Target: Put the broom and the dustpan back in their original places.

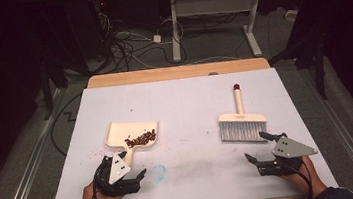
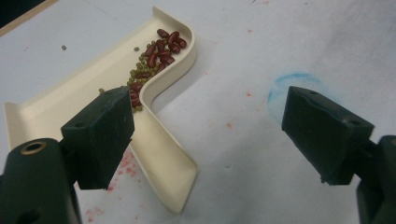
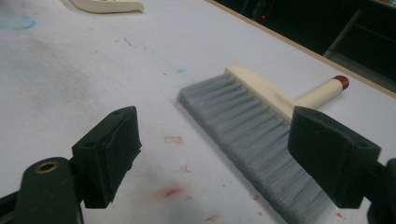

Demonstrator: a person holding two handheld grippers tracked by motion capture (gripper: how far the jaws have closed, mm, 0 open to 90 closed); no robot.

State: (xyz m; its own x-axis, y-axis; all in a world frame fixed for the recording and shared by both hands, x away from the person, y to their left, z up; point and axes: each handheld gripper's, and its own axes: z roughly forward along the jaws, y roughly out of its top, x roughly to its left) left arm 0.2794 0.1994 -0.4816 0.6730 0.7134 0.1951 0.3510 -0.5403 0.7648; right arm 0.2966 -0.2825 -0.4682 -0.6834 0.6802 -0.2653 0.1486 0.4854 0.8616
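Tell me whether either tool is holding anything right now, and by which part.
Nothing is held. The left tool is open beside the dustpan handle; the right tool is open near the brush.

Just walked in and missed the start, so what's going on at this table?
A person holds a gripper in each hand over a white table. The left gripper is open beside the handle of a cream dustpan, which holds a heap of red and green beans. The right gripper is open just short of the grey bristles of a hand brush, which lies flat. Neither tool is gripped; reddish smudges and a blue mark stain the table.
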